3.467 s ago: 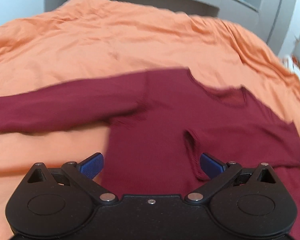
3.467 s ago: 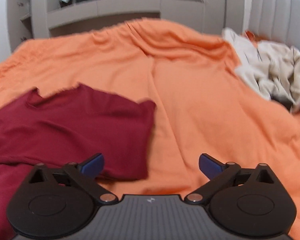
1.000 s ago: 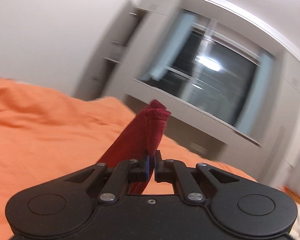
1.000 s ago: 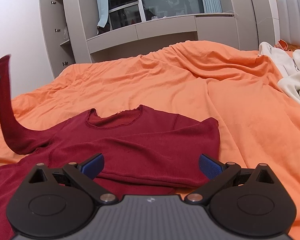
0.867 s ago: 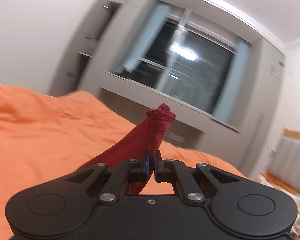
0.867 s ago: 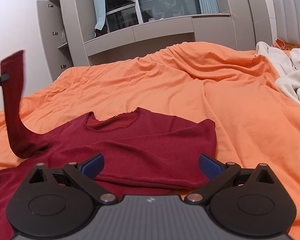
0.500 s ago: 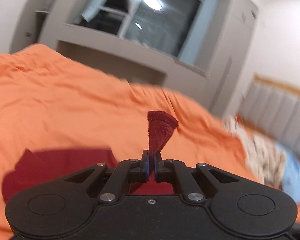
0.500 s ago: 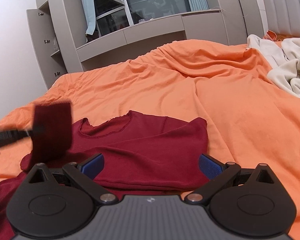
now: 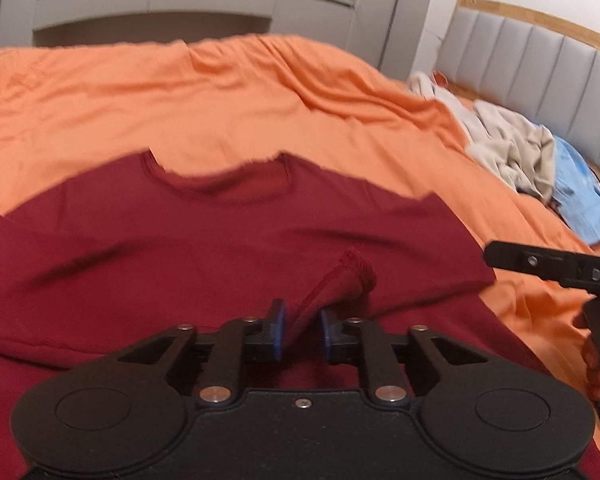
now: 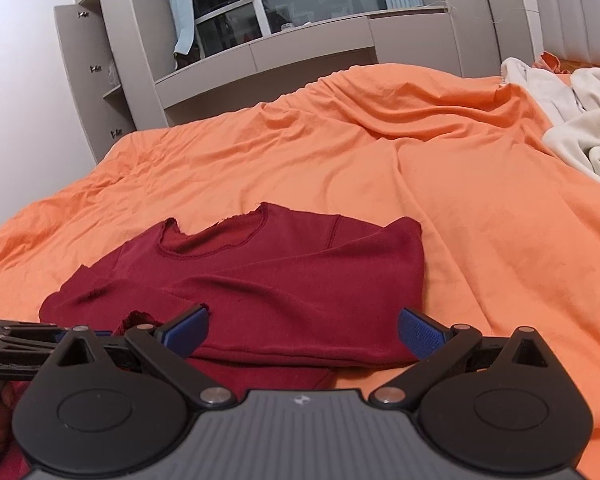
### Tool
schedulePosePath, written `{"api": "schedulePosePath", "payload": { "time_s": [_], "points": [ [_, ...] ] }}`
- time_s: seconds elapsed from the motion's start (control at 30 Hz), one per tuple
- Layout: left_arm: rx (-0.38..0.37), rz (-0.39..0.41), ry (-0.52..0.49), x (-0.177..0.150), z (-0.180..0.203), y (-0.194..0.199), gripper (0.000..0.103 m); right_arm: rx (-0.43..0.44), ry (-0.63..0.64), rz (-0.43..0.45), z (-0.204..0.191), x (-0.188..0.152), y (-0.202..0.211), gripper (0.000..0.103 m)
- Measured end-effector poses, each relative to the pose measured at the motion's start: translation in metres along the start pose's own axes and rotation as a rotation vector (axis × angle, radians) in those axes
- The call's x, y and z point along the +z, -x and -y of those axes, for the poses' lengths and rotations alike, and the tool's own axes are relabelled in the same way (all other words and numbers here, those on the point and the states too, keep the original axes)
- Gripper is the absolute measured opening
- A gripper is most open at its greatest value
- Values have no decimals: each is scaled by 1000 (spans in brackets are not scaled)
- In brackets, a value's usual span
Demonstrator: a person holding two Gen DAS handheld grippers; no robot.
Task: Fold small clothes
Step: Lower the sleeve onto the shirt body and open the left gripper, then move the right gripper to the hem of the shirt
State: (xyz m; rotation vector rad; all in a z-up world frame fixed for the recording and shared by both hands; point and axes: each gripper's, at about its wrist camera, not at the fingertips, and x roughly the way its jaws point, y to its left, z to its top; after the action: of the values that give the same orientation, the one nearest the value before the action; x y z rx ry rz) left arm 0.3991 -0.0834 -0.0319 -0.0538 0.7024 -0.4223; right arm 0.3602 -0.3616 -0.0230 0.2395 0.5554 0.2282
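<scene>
A dark red long-sleeved top (image 9: 228,232) lies on the orange bedspread (image 9: 180,100), neckline away from me, both sleeves folded across its body. My left gripper (image 9: 302,330) is just above the top's middle, jaws slightly parted, with the sleeve cuff (image 9: 340,280) lying loosely between them. My right gripper (image 10: 302,330) is open and empty over the top's (image 10: 280,272) lower right part. The left gripper also shows at the left edge of the right wrist view (image 10: 20,340), and the right gripper at the right edge of the left wrist view (image 9: 552,264).
A pile of beige and white clothes (image 9: 512,152) and a light blue garment (image 9: 580,204) lie on the bed to the right, by the grey padded headboard (image 9: 540,60). Grey cabinets and a window (image 10: 300,12) stand beyond the bed's far edge.
My left gripper carried the raised sleeve cuff over and down onto the top's body, then its jaws parted. The right gripper stayed open, nearly still.
</scene>
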Motion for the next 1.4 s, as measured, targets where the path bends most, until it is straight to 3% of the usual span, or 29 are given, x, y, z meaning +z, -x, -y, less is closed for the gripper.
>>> {"api": "schedulePosePath", "payload": {
  "time_s": [0.03,0.07,0.13,0.3,0.4,0.57,0.7,0.83,0.97,1.07,1.17,1.23,1.4],
  "points": [
    [-12,-14,4,0,-2,1,38,0,9,-2,-2,-1,-1,103],
    [-25,-25,8,0,-4,4,43,0,19,-4,-4,-1,-2,103],
    [-49,-46,13,2,-7,10,73,-1,48,-5,-9,-3,-3,103],
    [-64,-26,33,13,-30,35,88,2,155,2,-29,-8,-4,103],
    [24,37,66,22,-59,55,99,11,228,22,-44,-8,-4,103],
    [230,142,187,32,-138,84,102,70,281,80,-68,9,-11,103],
    [305,195,354,27,-208,91,99,114,301,67,-83,19,-26,103],
    [208,199,501,16,-251,83,93,136,333,13,-95,14,-44,103],
    [142,118,529,13,-262,61,86,126,349,-49,-99,5,-63,103],
    [150,43,545,8,-263,46,79,106,357,-91,-97,-4,-73,103],
    [154,11,568,2,-268,42,64,77,356,-132,-93,-12,-79,103],
    [156,-13,585,1,-268,42,45,81,346,-136,-91,-13,-79,103],
    [221,-67,534,7,-257,50,25,73,363,-133,-93,-15,-78,103]
  ]
}}
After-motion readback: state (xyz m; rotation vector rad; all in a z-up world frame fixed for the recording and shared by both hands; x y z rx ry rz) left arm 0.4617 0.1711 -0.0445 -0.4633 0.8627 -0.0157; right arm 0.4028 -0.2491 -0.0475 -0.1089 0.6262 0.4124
